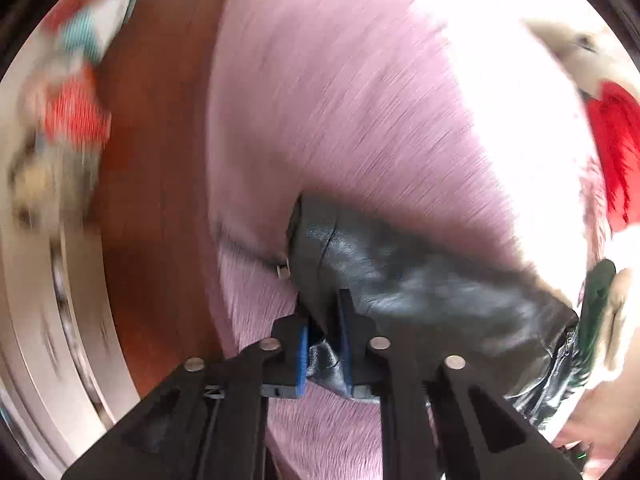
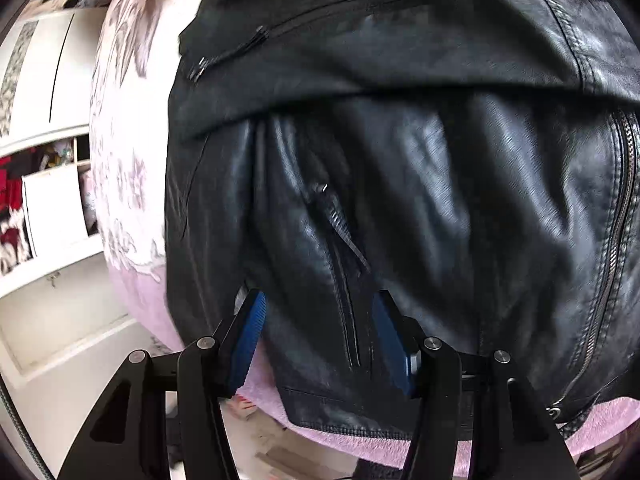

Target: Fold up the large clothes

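A black leather jacket (image 1: 400, 280) lies on a pink fuzzy blanket (image 1: 320, 100). In the left wrist view my left gripper (image 1: 324, 344) is shut on a fold of the jacket near its edge, leather bunched between the blue pads (image 1: 303, 354). In the right wrist view the jacket (image 2: 400, 140) fills most of the frame, with zip pockets and a front zip showing. My right gripper (image 2: 320, 340) hovers open above its lower hem, its blue pads (image 2: 248, 336) standing on either side of a zip pocket and not pressing it.
The blanket (image 2: 132, 184) with a flower print ends at a rounded edge. Left of it is reddish wood (image 1: 160, 160) and a blurred colourful pile (image 1: 72, 112). Something red (image 1: 616, 140) lies at the far right. White shelves (image 2: 48, 80) stand beyond the bed.
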The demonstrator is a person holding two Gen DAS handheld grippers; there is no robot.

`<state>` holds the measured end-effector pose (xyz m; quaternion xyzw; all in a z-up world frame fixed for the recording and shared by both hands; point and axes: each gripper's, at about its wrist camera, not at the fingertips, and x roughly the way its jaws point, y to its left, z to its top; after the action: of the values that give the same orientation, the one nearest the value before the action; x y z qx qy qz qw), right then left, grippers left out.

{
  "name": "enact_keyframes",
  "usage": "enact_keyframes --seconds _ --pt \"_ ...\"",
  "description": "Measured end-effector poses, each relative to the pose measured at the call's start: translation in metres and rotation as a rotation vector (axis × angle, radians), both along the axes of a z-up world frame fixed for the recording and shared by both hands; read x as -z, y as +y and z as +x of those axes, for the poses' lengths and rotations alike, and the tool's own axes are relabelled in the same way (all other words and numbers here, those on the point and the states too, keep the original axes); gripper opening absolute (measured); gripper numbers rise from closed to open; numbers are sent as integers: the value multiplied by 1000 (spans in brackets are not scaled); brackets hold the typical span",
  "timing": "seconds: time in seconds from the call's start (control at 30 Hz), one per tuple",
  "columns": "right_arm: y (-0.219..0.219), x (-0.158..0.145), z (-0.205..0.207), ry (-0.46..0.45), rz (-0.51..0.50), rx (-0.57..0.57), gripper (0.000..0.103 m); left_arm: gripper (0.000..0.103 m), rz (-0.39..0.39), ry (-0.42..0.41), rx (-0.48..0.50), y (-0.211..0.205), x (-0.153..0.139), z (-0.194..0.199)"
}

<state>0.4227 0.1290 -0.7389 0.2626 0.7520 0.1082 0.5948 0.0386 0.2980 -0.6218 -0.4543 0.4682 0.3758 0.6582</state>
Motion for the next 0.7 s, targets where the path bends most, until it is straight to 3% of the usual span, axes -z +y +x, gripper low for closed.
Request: enact_keyframes --seconds 0.03,0.13,0.2,0.3,0.4,0.47,0.5,0.53,0.63,0.7 --pt "6 -2 -3 -10 -7 -20 58 6 61 -11 32 5 -13 11" --pt "25 -6 -4 -47 -21 -64 58 5 129 -45 79 33 -21 41" --pt "32 -6 -3 -55 -29 -84 58 6 107 -43 72 56 -8 53" --pt "31 -8 -4 -41 -23 -82 58 11 -70 -16 13 73 22 43" --pt "30 -8 -5 -24 -17 -65 58 14 -185 -92 -27 58 12 6" --pt "27 -7 -6 -16 -17 -51 58 38 -246 -123 -38 48 4 -14" --pt "24 -6 -7 -10 -18 -42 58 71 -281 -140 -54 42 3 -19" --pt "17 -8 -3 -4 -22 -37 58 85 -317 -175 -75 37 4 -25" --pt "10 -2 -2 28 -41 1 58 85 -419 -236 -126 13 17 -22" --pt "7 2 -2 47 -47 29 58 85 -437 -248 -138 8 25 -8"
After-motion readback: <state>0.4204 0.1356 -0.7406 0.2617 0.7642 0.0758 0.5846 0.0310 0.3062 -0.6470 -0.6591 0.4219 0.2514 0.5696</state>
